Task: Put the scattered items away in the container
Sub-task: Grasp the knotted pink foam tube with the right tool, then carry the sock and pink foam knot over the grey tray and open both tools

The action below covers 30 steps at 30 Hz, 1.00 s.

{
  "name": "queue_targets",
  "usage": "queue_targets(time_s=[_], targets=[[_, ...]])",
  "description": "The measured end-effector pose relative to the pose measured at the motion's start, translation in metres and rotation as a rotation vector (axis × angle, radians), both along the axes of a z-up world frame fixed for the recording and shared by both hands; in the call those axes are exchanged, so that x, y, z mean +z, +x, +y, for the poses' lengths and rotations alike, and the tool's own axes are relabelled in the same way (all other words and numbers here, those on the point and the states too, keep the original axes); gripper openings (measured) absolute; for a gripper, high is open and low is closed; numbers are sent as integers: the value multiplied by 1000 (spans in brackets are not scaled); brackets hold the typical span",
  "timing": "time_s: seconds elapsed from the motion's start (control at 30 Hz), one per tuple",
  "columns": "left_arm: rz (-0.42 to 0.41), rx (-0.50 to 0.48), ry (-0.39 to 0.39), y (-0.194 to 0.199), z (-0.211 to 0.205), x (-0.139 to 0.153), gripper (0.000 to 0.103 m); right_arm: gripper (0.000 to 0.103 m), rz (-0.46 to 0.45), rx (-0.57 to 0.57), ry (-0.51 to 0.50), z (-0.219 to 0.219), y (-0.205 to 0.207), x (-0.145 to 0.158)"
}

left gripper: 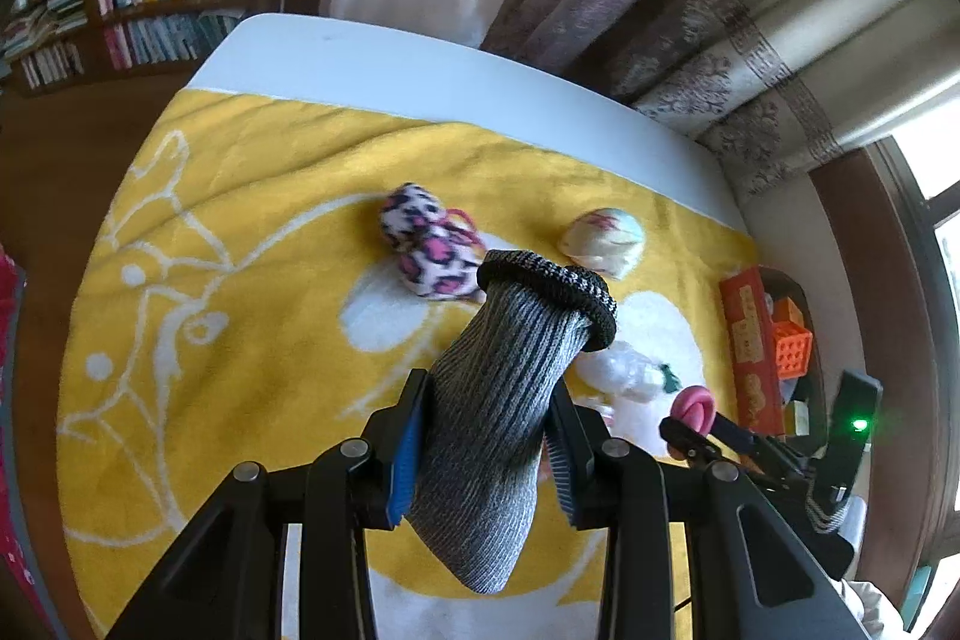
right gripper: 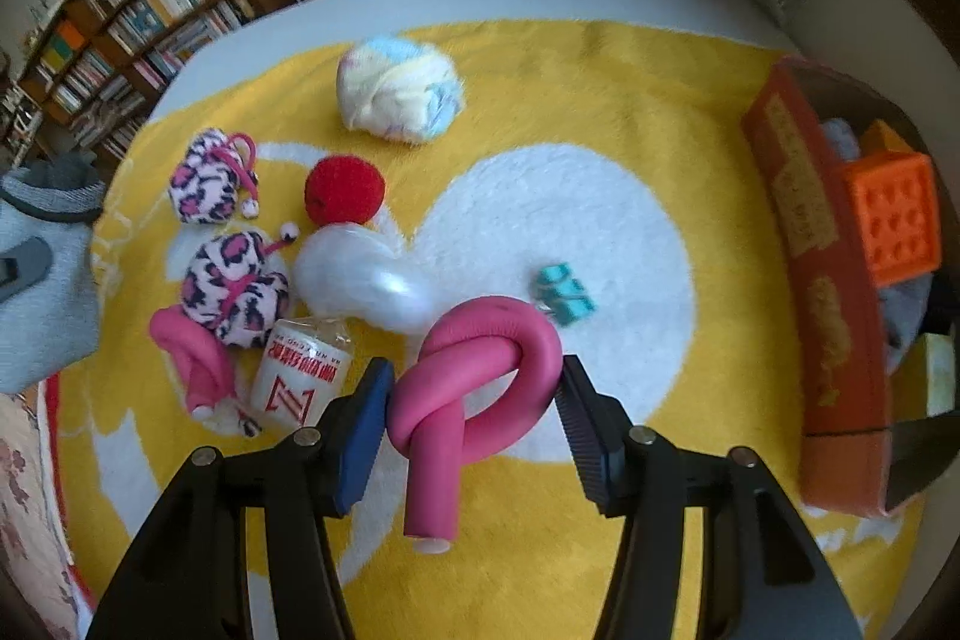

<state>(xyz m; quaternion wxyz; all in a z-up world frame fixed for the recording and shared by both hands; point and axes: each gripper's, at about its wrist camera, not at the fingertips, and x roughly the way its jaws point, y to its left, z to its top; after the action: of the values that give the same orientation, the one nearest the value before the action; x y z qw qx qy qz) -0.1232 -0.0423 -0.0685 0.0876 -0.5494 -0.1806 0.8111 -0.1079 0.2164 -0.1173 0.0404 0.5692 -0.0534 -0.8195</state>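
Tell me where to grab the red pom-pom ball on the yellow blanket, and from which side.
Take the red pom-pom ball across its middle, coming straight down from above. It is round and soft, so any width works, but the clear plastic bag touches its near side; set the fingers left and right, where yellow blanket shows.

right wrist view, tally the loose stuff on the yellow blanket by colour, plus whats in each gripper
pink: 2, knotted foam roller, foam roller
leopard print: 2, pouch, pouch
red: 1, ball
white or clear: 2, bag, bottle
pastel: 1, bundle
teal: 1, block
grey: 1, sock
total: 10
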Motion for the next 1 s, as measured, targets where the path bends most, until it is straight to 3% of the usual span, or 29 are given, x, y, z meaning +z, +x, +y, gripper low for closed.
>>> queue_targets(time_s=[0.23, 0.53, 0.77, 0.93, 1.0], targets=[[27, -65, -3, 3, 52, 16, 38, 59, 94, -62, -24, 43, 16, 44], [78, -170, 3, 9, 131, 43, 38, 59, 195, -205, -12, 134, 49, 85], [105, -260, 8, 14, 197, 57, 38, 59, 219, -294, 6, 194, 58, 88], [114, -318, 9, 17, 241, 64, 38, 62, 209, -251, -31, 209, 58, 86], [119, -335, 7, 18, 255, 67, 38, 68, 206, -222, -57, 210, 59, 84]])
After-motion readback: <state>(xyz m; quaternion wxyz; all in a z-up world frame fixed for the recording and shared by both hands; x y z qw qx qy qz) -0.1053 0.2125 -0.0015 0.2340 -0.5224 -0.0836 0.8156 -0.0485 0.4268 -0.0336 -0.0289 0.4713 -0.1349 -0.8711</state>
